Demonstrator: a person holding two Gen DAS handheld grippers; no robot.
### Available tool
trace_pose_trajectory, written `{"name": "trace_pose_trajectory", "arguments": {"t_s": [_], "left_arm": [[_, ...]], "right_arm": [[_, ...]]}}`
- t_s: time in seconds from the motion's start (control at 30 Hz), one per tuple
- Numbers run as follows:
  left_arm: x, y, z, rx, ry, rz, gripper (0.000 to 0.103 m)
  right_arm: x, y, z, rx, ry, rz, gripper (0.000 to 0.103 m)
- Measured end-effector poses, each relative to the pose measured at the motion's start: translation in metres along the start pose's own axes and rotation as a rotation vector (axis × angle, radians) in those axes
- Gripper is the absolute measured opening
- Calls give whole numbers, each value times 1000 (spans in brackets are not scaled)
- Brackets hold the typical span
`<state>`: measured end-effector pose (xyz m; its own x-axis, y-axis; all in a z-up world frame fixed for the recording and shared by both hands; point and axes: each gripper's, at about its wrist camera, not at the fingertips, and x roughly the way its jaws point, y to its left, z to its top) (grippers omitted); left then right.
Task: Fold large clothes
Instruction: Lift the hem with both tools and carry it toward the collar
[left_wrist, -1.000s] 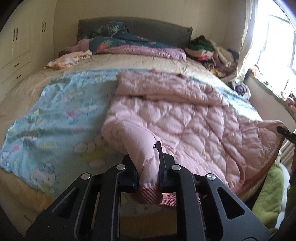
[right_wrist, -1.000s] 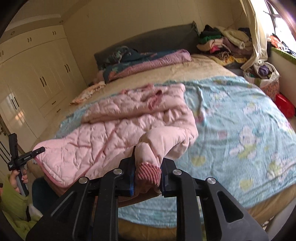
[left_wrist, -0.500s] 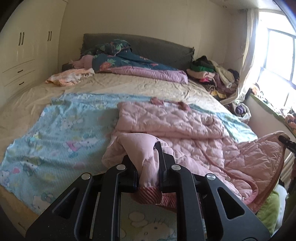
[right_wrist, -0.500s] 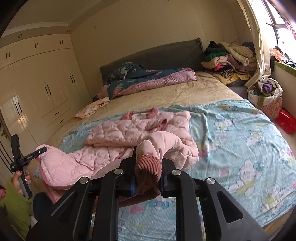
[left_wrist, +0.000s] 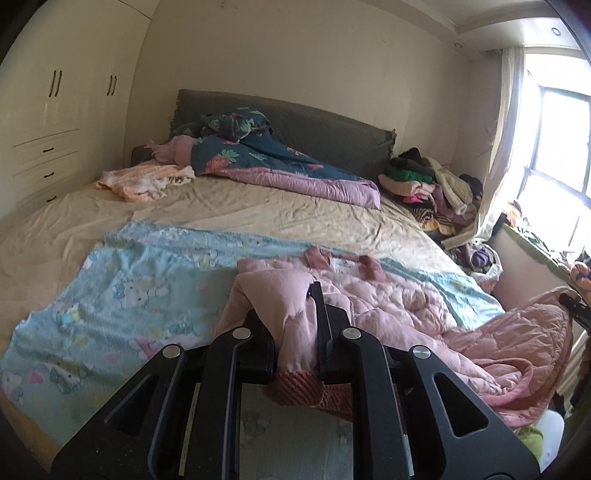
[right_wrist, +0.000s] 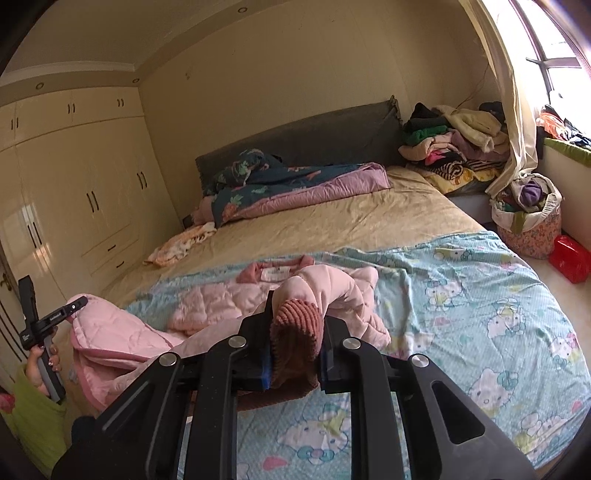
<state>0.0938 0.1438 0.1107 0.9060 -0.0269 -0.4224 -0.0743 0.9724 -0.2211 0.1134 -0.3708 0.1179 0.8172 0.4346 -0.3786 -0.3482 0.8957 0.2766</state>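
On the blue cartoon sheet (left_wrist: 122, 295) at the foot of the bed (left_wrist: 258, 210) lies the pink quilted jacket (left_wrist: 391, 299), collar toward the headboard, long axis running foot to head. Starting left, our left gripper (left_wrist: 295, 332) is clamped on one sleeve just above its ribbed cuff (left_wrist: 299, 387); the jacket body spreads ahead and to its right. Our right gripper (right_wrist: 295, 332) pinches the other ribbed cuff (right_wrist: 295, 325), body ahead and to its left. Both sleeves are lifted, both hands about equally near, so we judge the fold goes forward toward the collar (right_wrist: 277, 271). The hem hangs off the bed edge, partly cut off; a third gripper (right_wrist: 44, 325), not ours, appears there, and whether it holds the hem is unclear.
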Motion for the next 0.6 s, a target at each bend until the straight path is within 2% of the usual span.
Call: {"name": "trace_pose_trajectory", "arguments": {"t_s": [0.6], "left_arm": [[40,-7,32,13,-2,61,9]], "right_arm": [[45,-15,39,54,3,-27,16]]}}
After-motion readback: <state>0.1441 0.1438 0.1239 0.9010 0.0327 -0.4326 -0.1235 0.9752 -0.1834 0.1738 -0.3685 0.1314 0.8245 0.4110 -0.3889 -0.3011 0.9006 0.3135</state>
